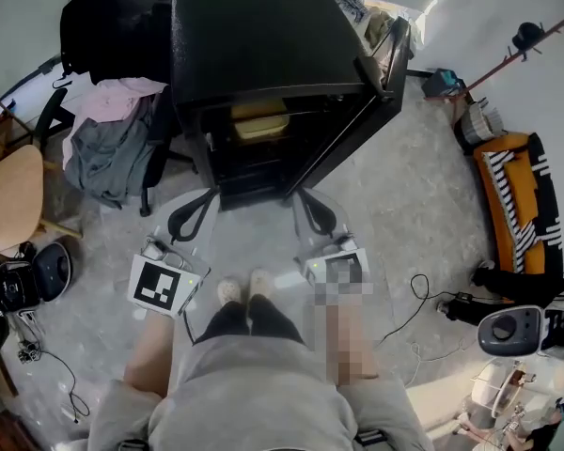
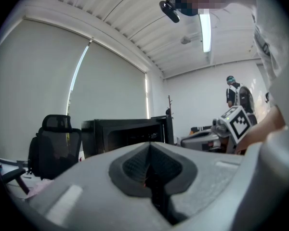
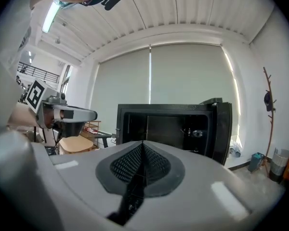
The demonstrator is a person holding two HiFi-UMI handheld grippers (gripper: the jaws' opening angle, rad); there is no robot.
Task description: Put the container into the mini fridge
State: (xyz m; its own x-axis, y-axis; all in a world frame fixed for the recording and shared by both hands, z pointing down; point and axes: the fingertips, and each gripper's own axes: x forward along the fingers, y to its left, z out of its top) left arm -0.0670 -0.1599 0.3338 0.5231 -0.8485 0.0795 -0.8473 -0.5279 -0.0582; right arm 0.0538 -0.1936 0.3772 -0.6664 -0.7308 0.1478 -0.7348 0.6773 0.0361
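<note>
The black mini fridge (image 1: 263, 73) stands on the floor in front of me with its door (image 1: 357, 111) swung open to the right. A pale yellow container (image 1: 259, 120) sits on a shelf inside it. My left gripper (image 1: 199, 207) and right gripper (image 1: 306, 205) hang low just before the fridge opening, both shut and holding nothing. In the left gripper view the shut gripper (image 2: 150, 150) points towards the fridge (image 2: 127, 136). The right gripper view shows the shut gripper (image 3: 142, 148) facing the fridge's open cavity (image 3: 168, 129); the container is not visible there.
An office chair draped with clothes (image 1: 113, 144) stands left of the fridge, and a wooden table (image 1: 9, 195) is farther left. An orange striped seat (image 1: 517, 205) lines the right wall. Cables (image 1: 423, 299) and a white device (image 1: 512, 329) lie at the right. My feet (image 1: 244, 289) are between the grippers.
</note>
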